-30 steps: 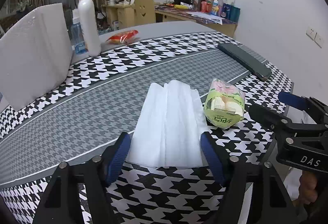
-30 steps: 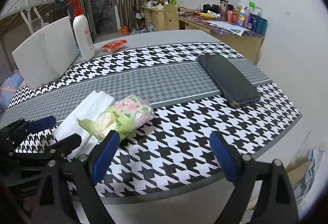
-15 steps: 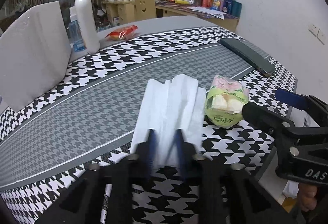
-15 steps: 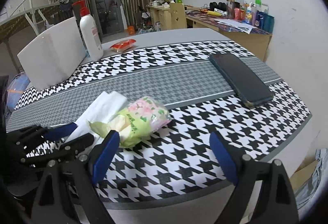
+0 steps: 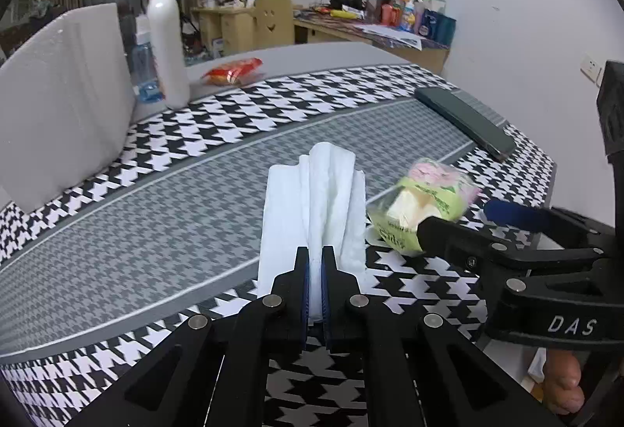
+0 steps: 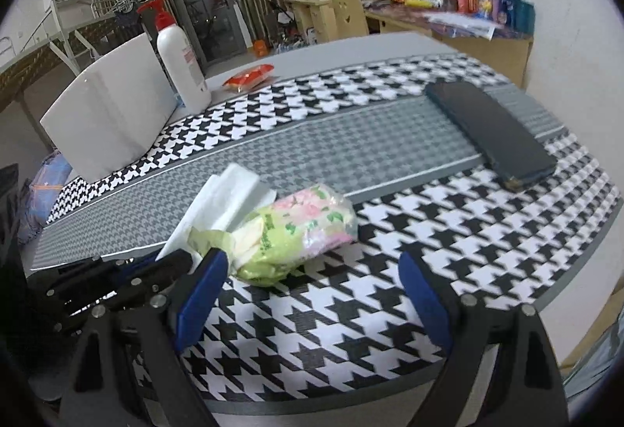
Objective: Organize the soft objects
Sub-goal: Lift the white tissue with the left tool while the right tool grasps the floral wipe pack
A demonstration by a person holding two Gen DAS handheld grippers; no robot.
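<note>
We find the left hand-held gripper [image 5: 316, 263] clamped on the tissue's [image 5: 319, 200] near end at the desk's [image 5: 156, 216] front edge, ready to lift; the right hand-held gripper [image 6: 308, 294] stands wide before the tissue pack [image 6: 296, 232].

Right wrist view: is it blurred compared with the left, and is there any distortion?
Right wrist view: smeared by motion, most at the phone and the tablecloth edge. Left wrist view: sharp on the tissue, only the tissue pack slightly soft. Both: fisheye bending, dark corners.
</note>
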